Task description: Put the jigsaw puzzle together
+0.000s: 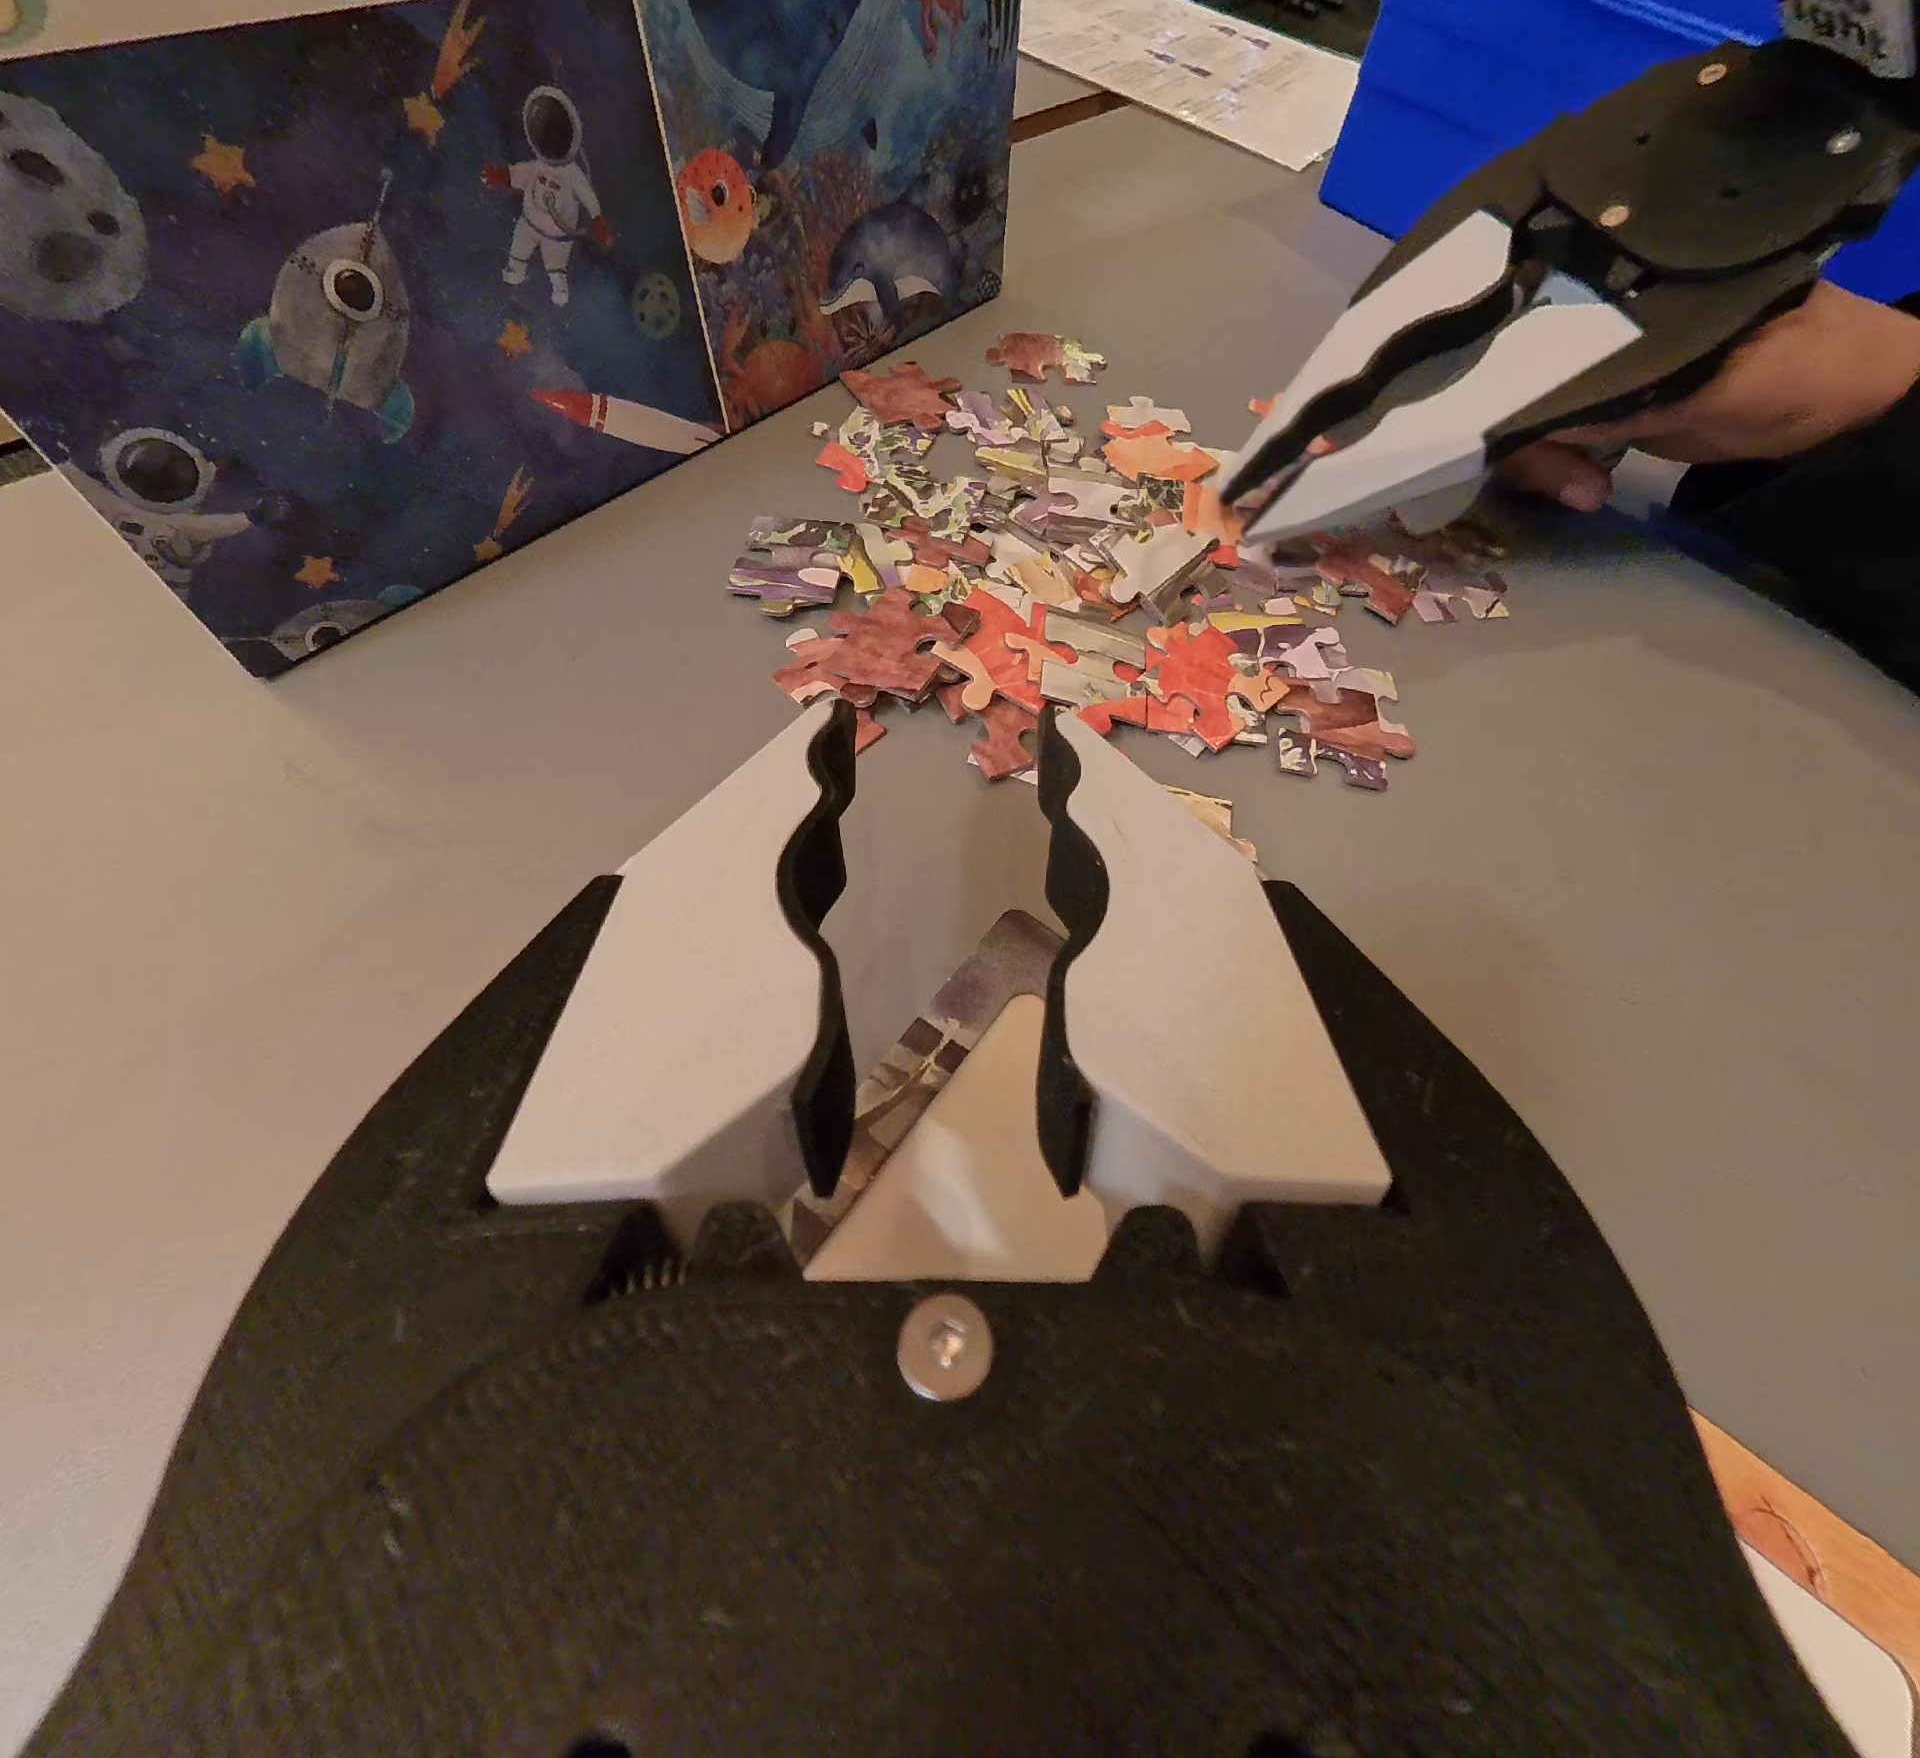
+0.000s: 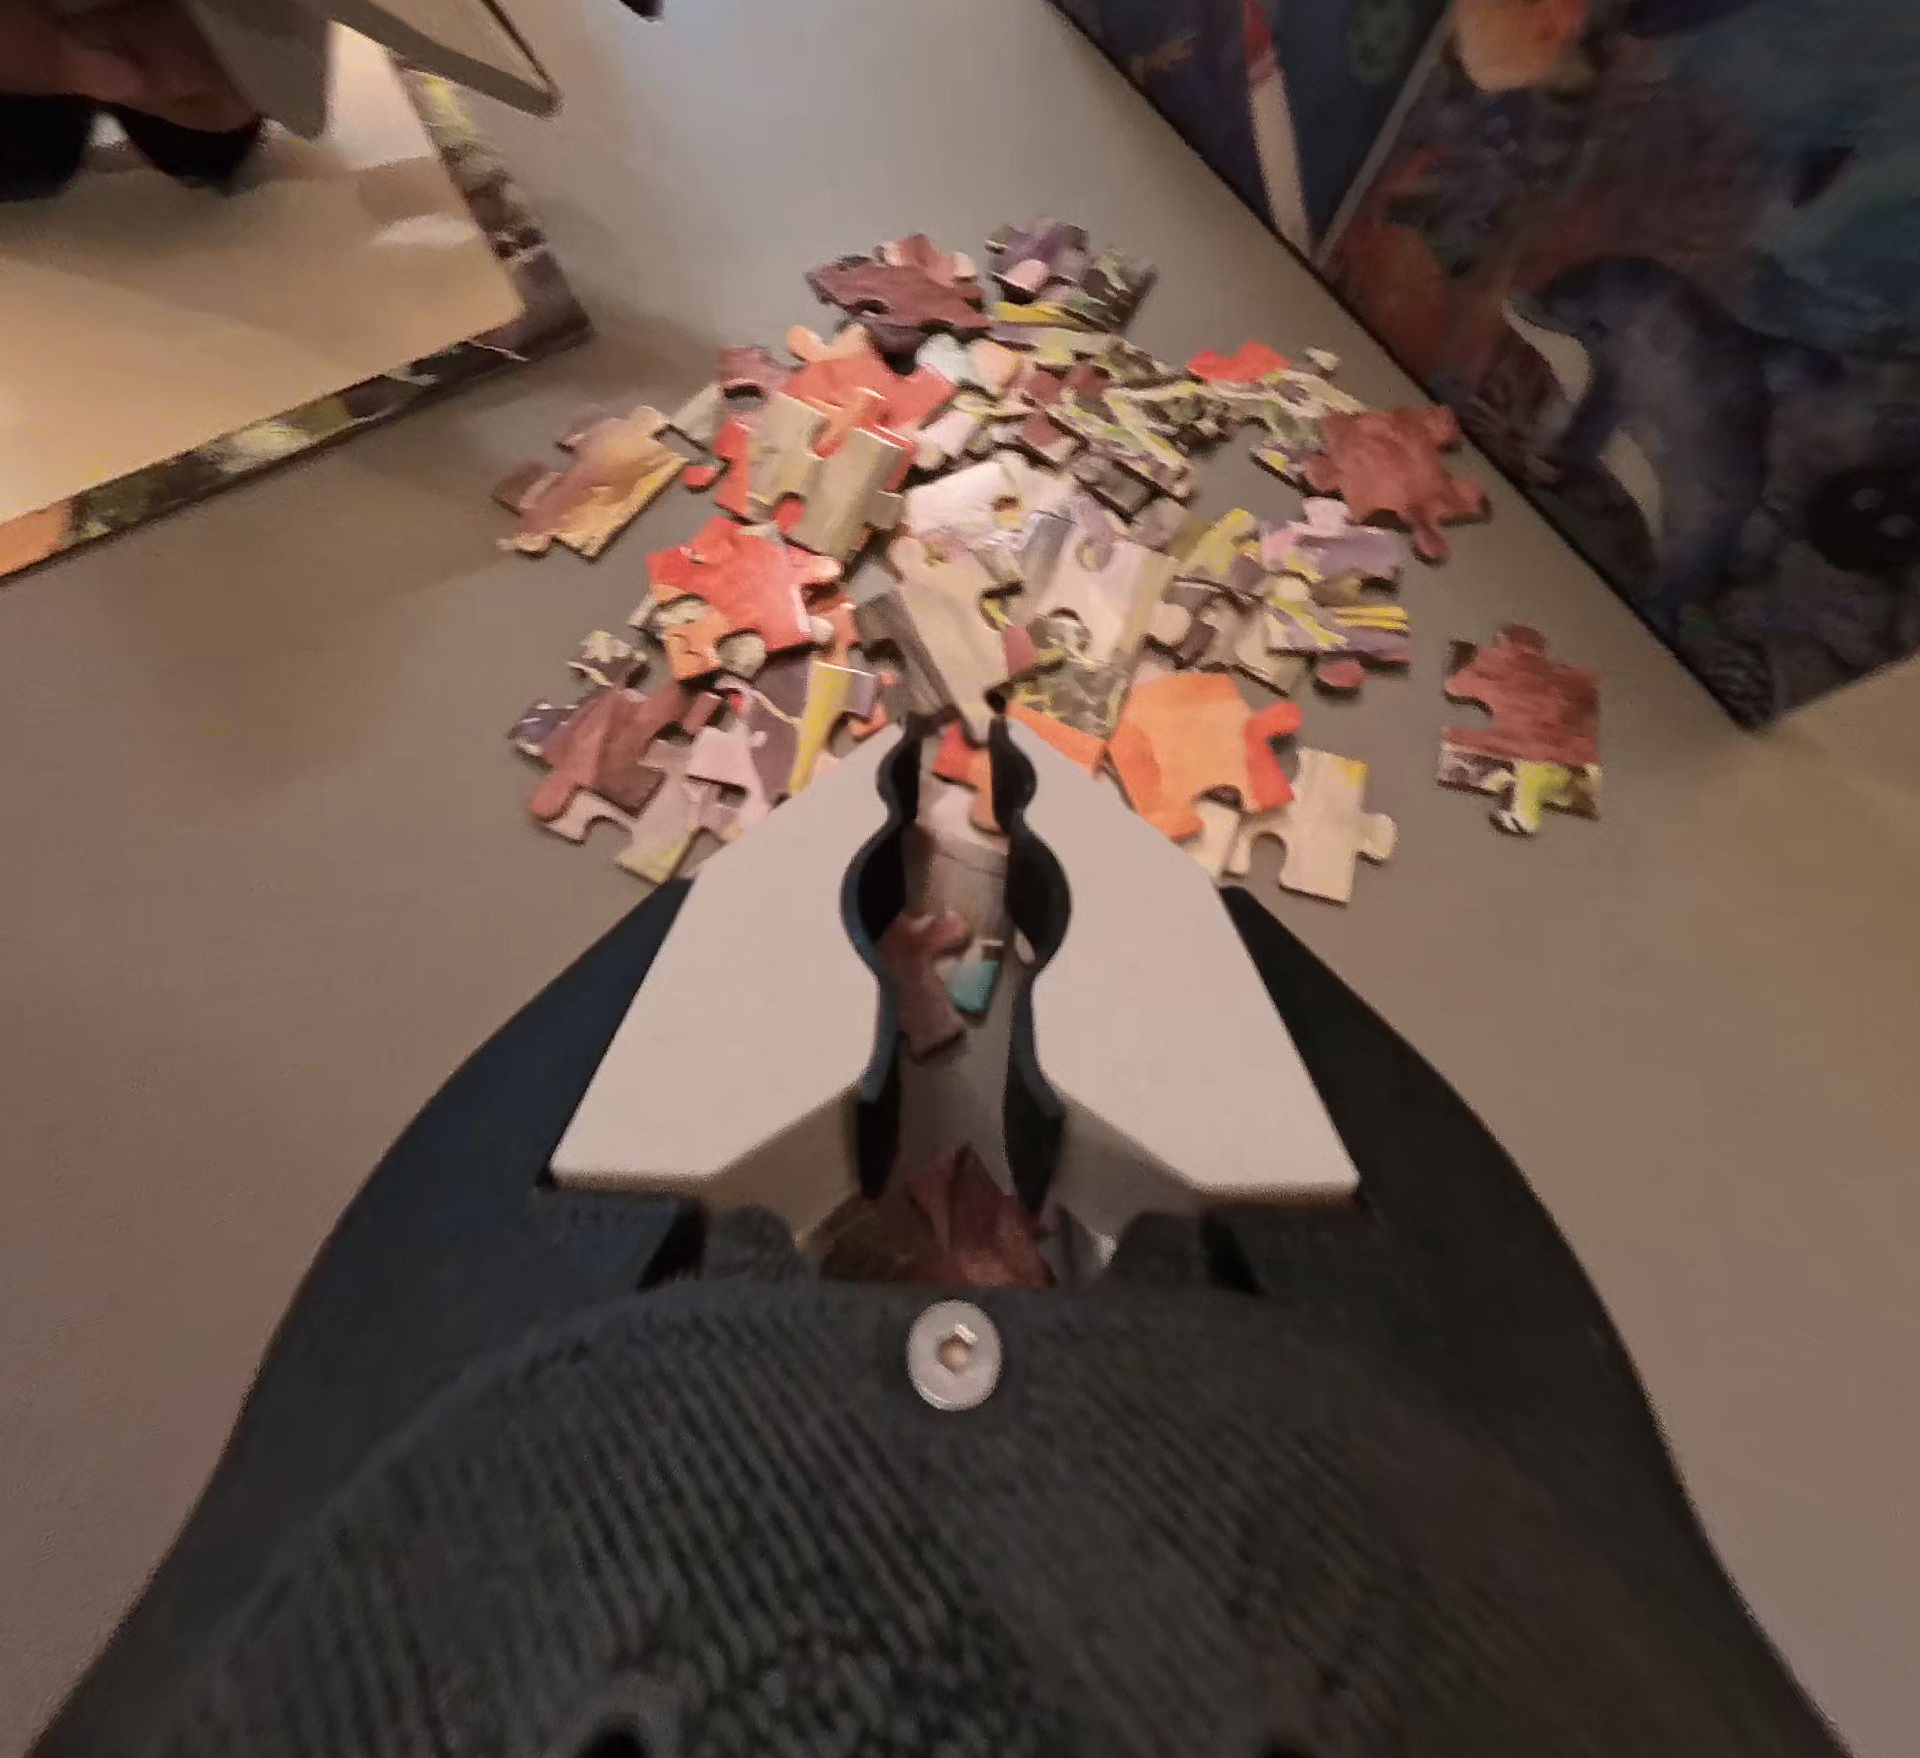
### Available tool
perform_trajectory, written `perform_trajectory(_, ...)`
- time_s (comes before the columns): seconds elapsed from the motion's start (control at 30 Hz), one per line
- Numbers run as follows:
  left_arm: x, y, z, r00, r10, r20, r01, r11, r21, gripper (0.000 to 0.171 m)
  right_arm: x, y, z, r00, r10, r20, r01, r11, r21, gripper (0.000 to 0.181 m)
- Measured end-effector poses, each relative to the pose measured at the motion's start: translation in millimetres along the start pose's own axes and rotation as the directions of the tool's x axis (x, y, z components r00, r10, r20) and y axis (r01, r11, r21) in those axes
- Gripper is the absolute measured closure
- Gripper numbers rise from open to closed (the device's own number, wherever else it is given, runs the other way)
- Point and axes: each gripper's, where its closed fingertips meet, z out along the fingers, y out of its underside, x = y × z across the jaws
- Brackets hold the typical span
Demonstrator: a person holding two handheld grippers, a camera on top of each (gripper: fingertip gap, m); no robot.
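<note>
A pile of loose jigsaw pieces (image 1: 1091,586) in red, orange, purple and brown lies on the grey table (image 1: 468,825); it also shows in the right wrist view (image 2: 1039,545). My left gripper (image 1: 945,726) is open and empty, just short of the pile. It is above the corner of a puzzle tray (image 1: 977,1002), whose beige inside and patterned border (image 2: 499,254) show in the right wrist view. My right gripper (image 1: 1242,508) (image 2: 956,726) has its tips down in the pile with the jaws a narrow gap apart. A beige piece (image 2: 940,648) lies at the tips. I cannot tell whether it is pinched.
A large picture box (image 1: 416,274) with space and sea scenes stands at the back left, close to the pile (image 2: 1558,202). A blue bin (image 1: 1538,46) and a printed sheet (image 1: 1174,56) lie at the back right. A person's hand (image 1: 1662,420) holds the right gripper. Tip to tip, the grippers are about 15 cm apart.
</note>
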Motion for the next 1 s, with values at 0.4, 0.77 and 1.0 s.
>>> perform_trajectory(0.4,0,0,0,1.000,0.002,0.000,-0.002,1.000,0.000,0.138,40,12,-6,0.984,0.074,-0.162,-0.078,0.997,-0.019,0.143)
perform_trajectory(0.77,0,0,0,1.000,0.003,0.001,-0.003,1.000,-0.002,0.138,31,13,-4,0.990,0.118,-0.081,-0.120,0.992,-0.023,0.163)
perform_trajectory(1.0,0,0,0,1.000,0.001,0.002,-0.001,1.000,-0.001,0.138,29,14,-4,0.983,0.177,-0.050,-0.178,0.984,-0.023,0.171)
